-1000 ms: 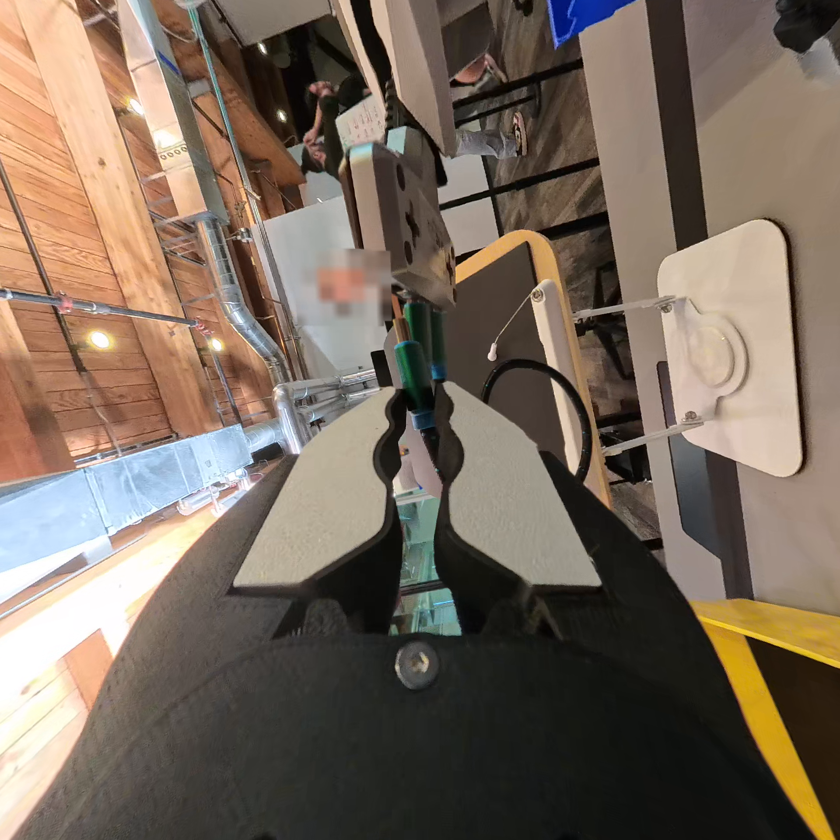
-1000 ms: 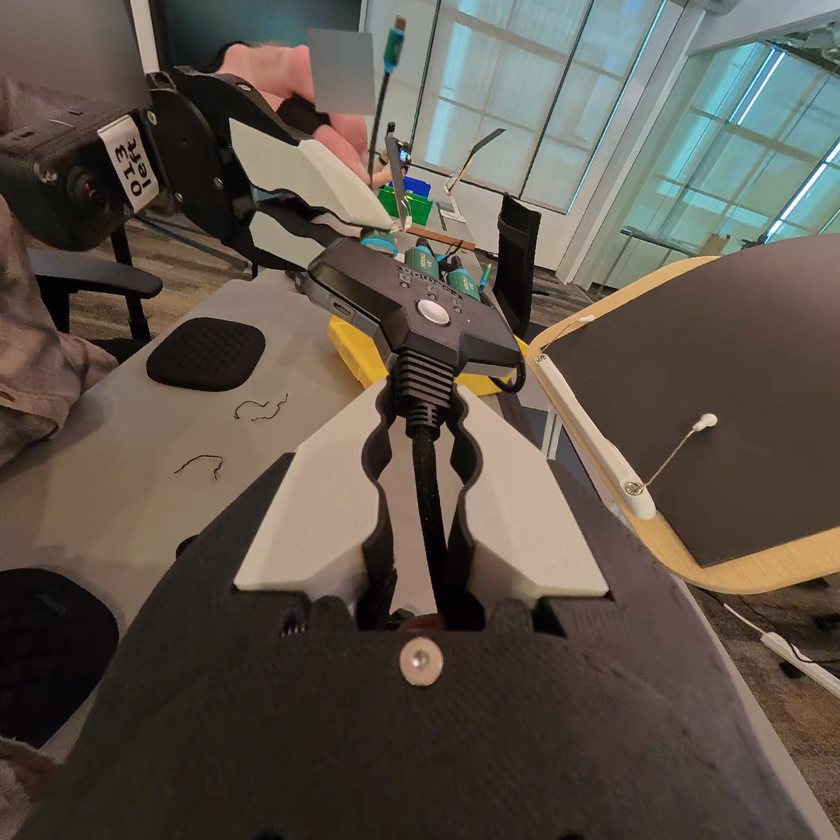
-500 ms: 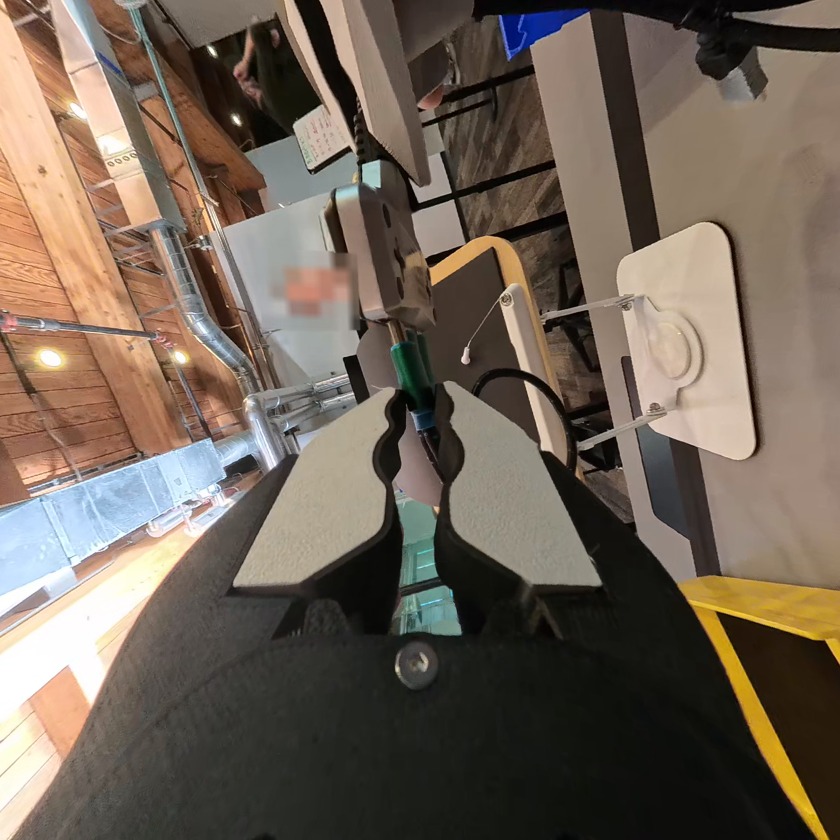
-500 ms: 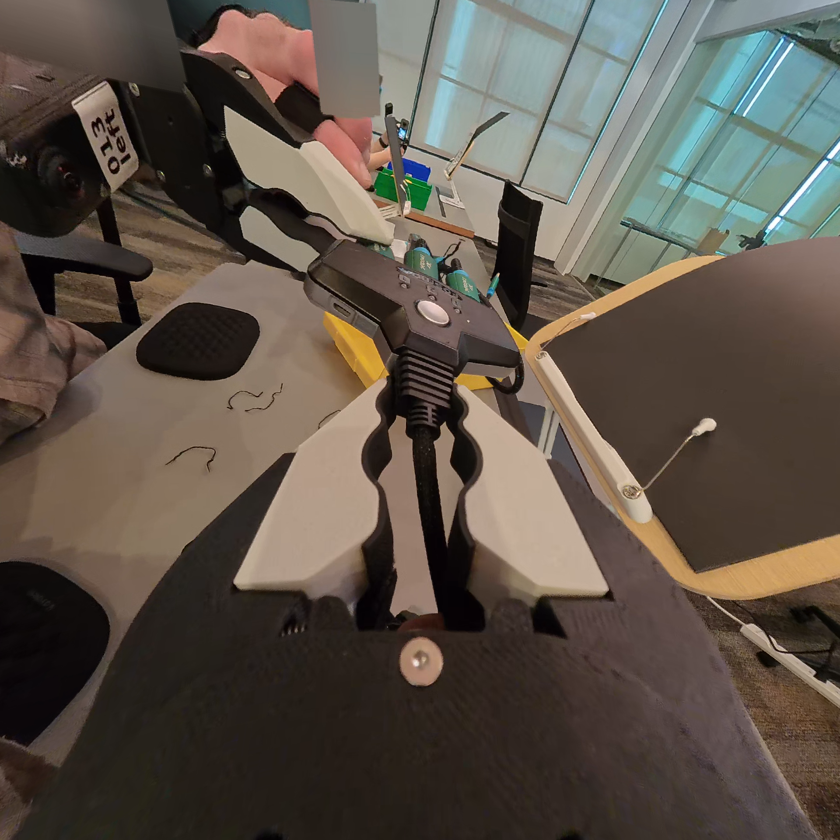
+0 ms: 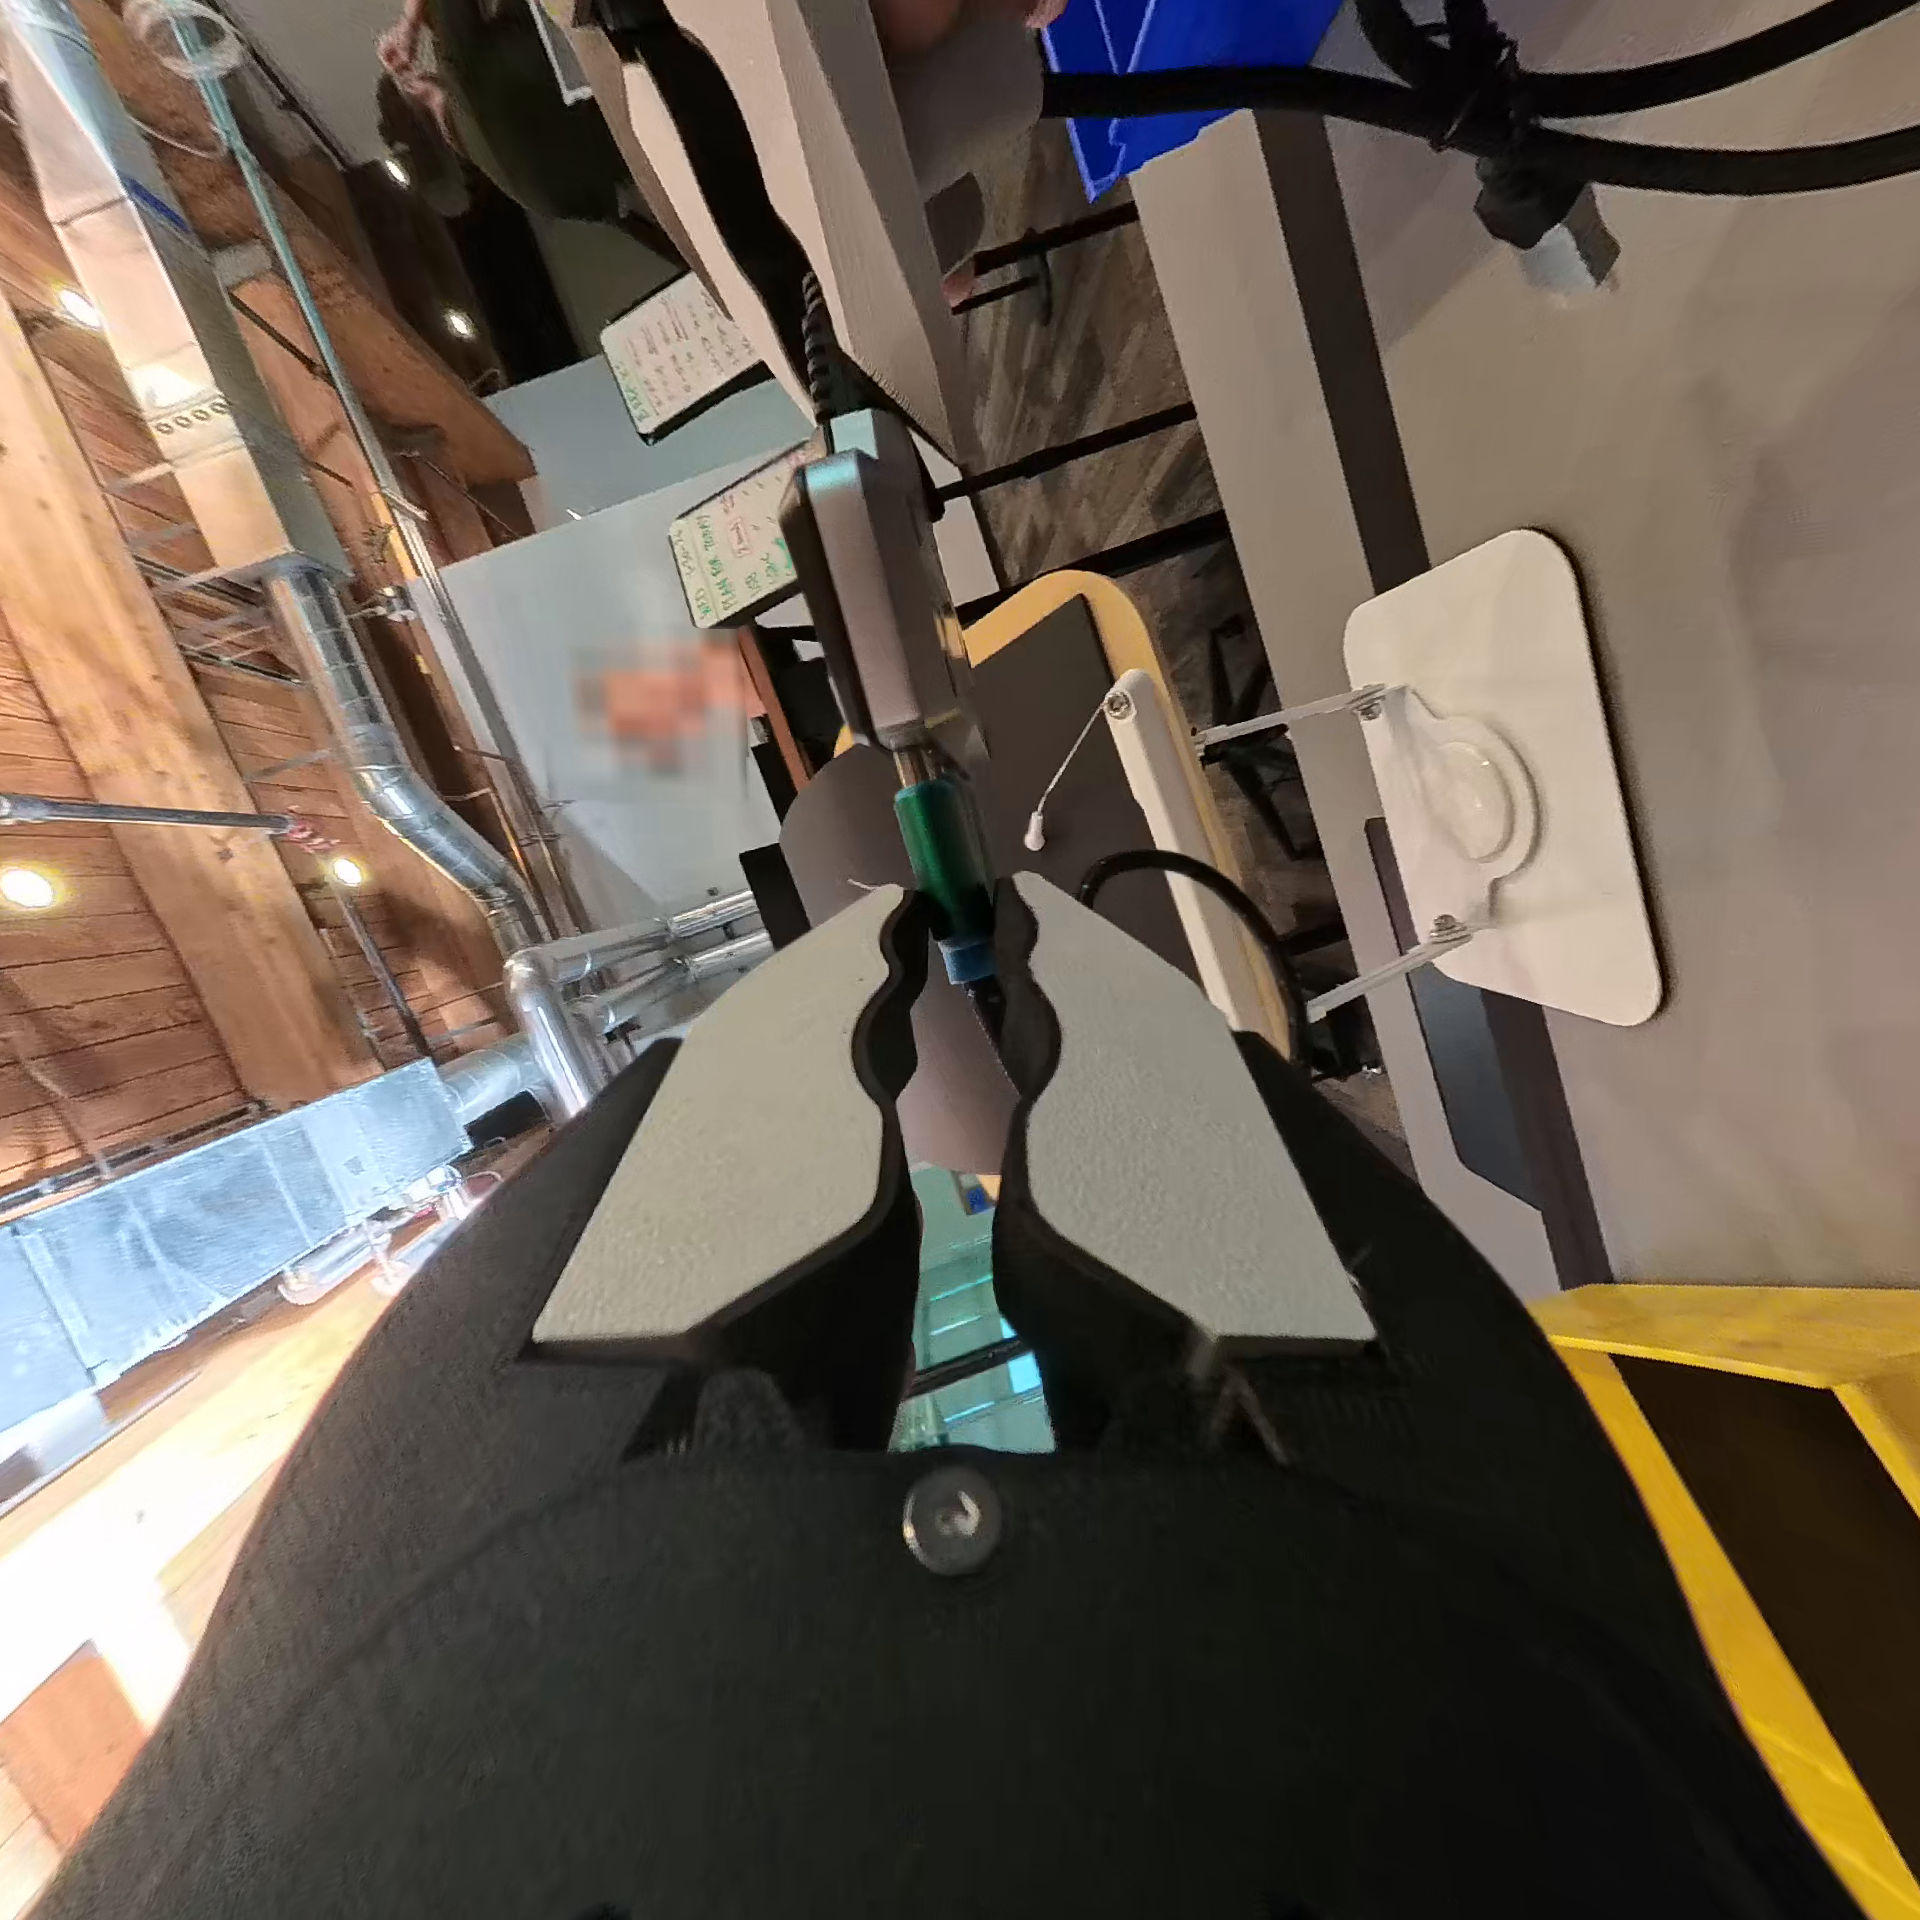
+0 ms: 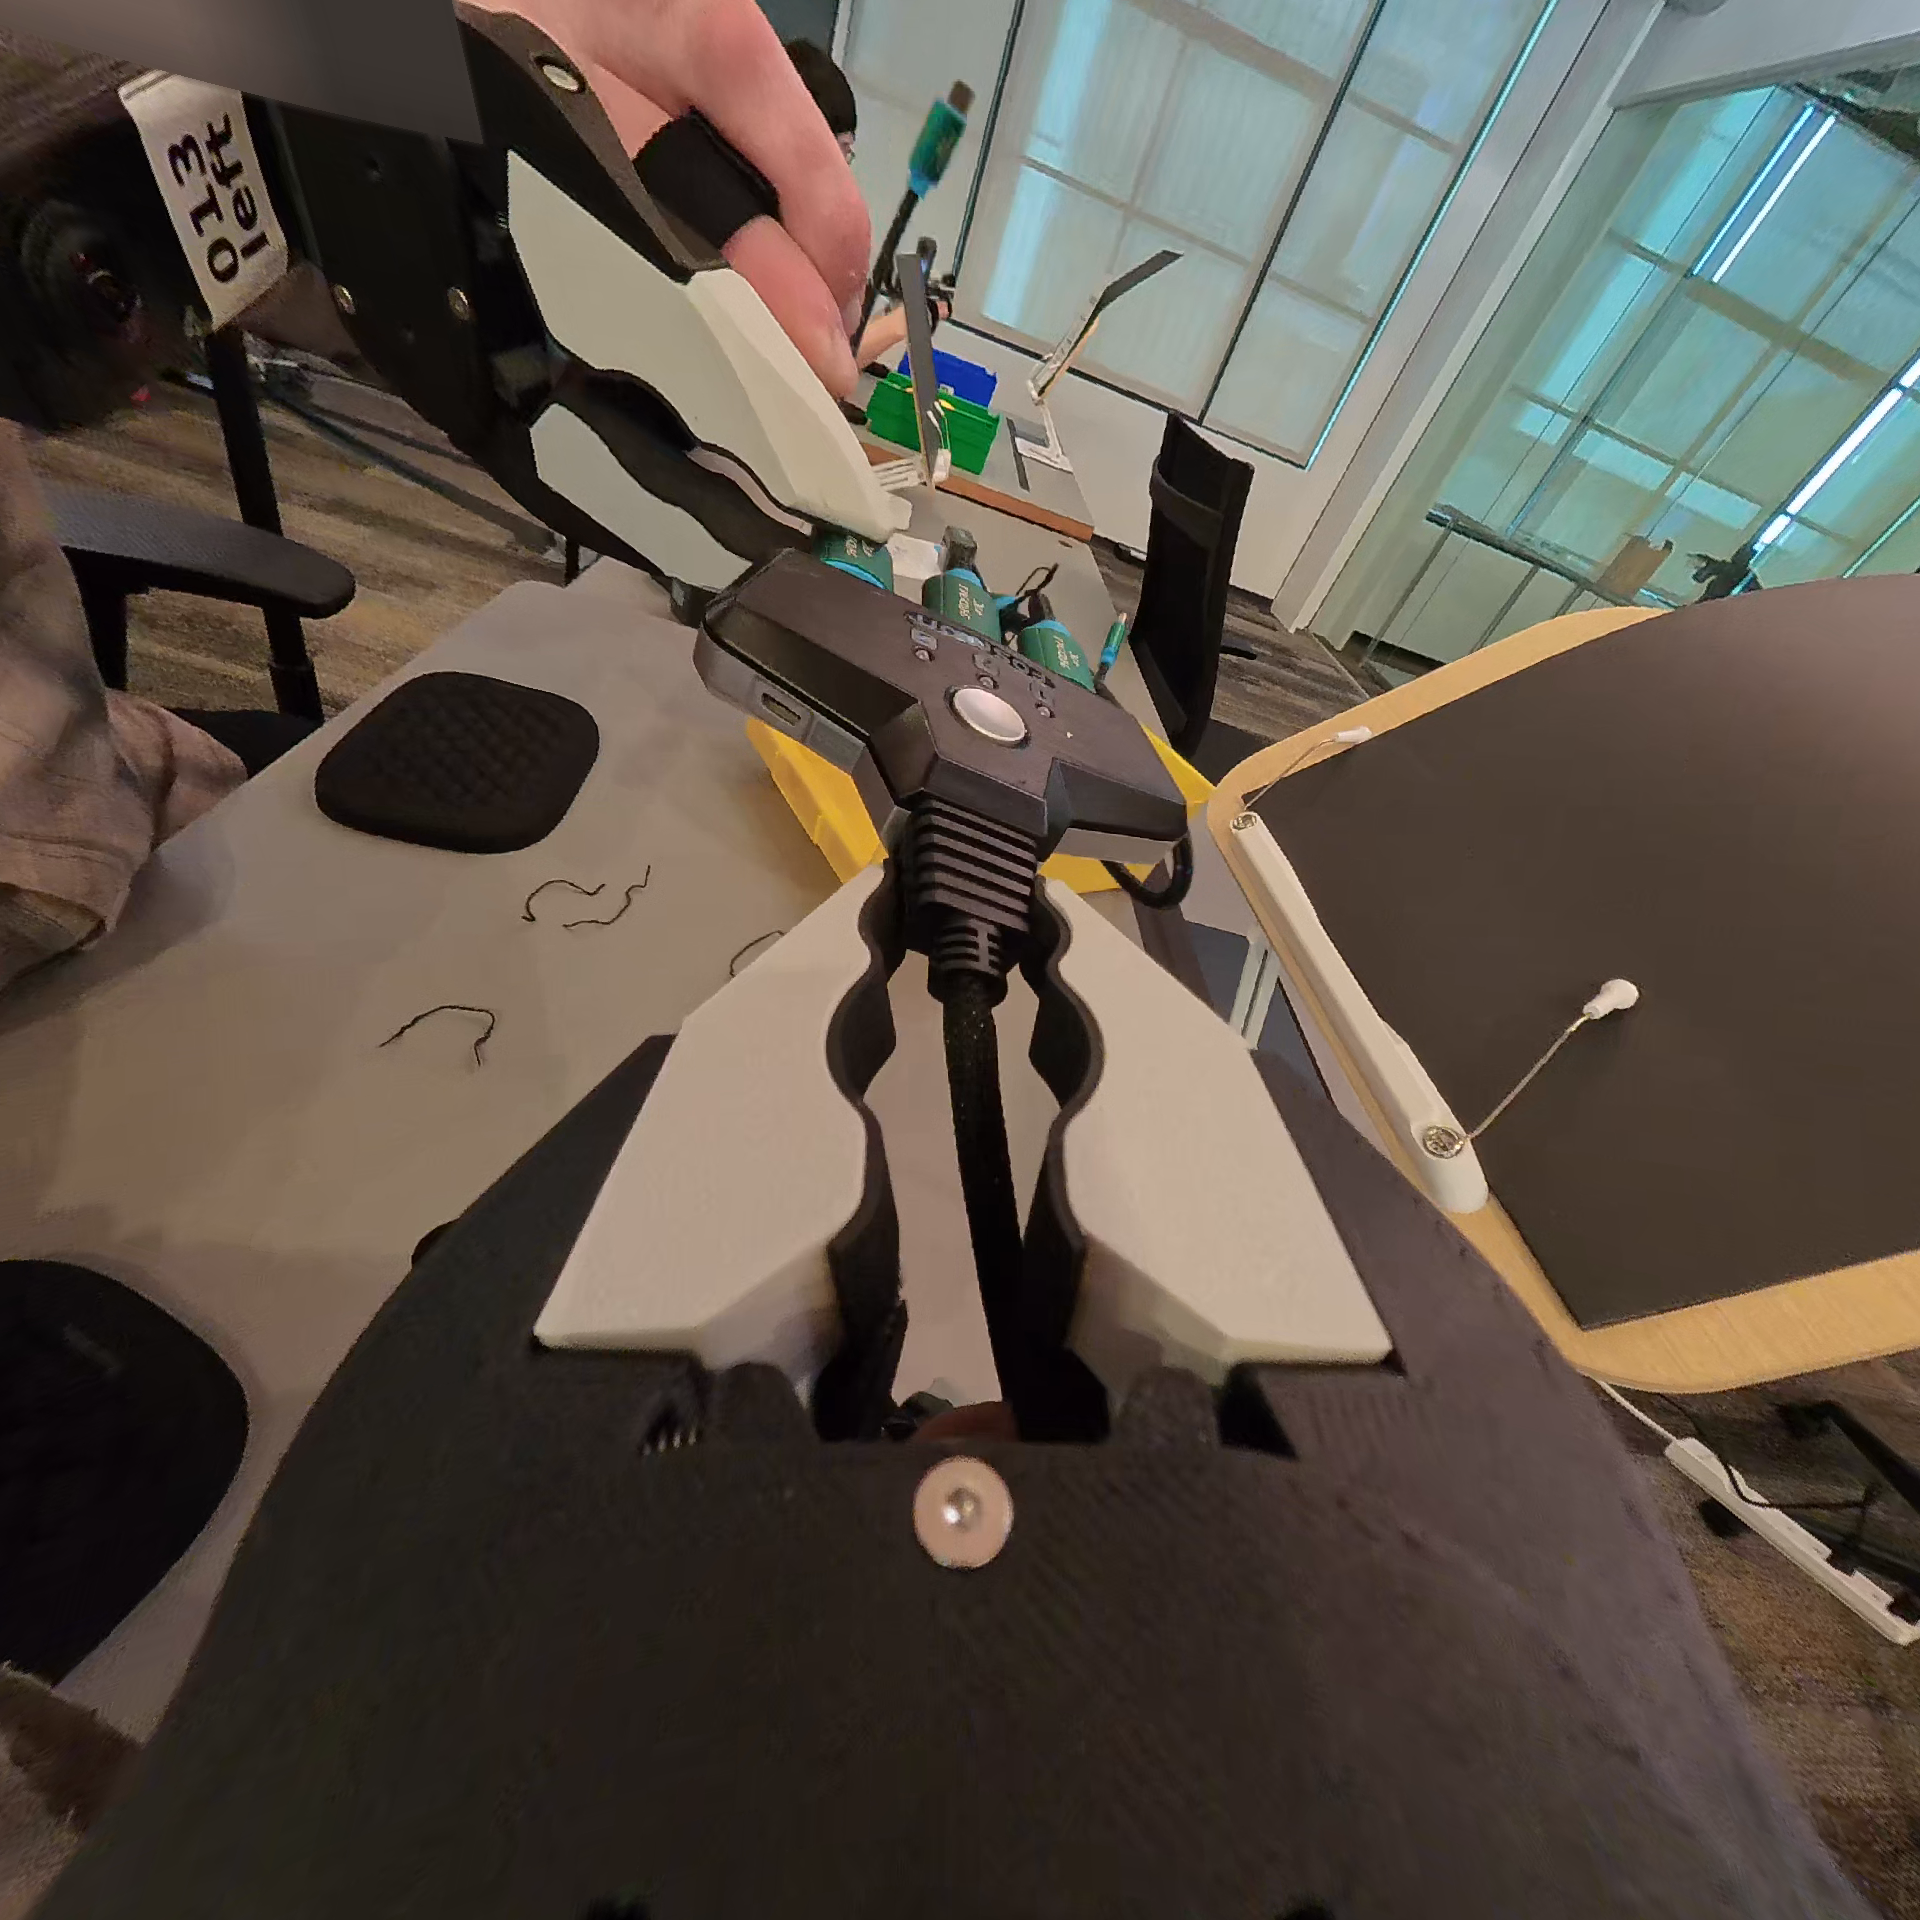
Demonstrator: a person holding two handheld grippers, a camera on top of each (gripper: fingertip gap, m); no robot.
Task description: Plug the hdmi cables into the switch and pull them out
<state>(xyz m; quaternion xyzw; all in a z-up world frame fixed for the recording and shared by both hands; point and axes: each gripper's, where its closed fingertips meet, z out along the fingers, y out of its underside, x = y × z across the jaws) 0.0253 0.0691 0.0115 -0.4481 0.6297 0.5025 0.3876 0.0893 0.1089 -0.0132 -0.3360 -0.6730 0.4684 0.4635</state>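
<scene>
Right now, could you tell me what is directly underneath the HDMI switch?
Under the switch a yellow bin shows on the grey table. The switch covers most of the bin, so its contents cannot be seen, nor whether the two touch.

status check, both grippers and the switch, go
Left gripper shut on a green hdmi plug, seated in the switch. Right gripper shut on switch's ribbed cable boot. Nothing in the way.

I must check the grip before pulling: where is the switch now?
In the right wrist view the black switch is held above the grey table, just ahead of the right gripper, with green plugs along its far edge.
</scene>
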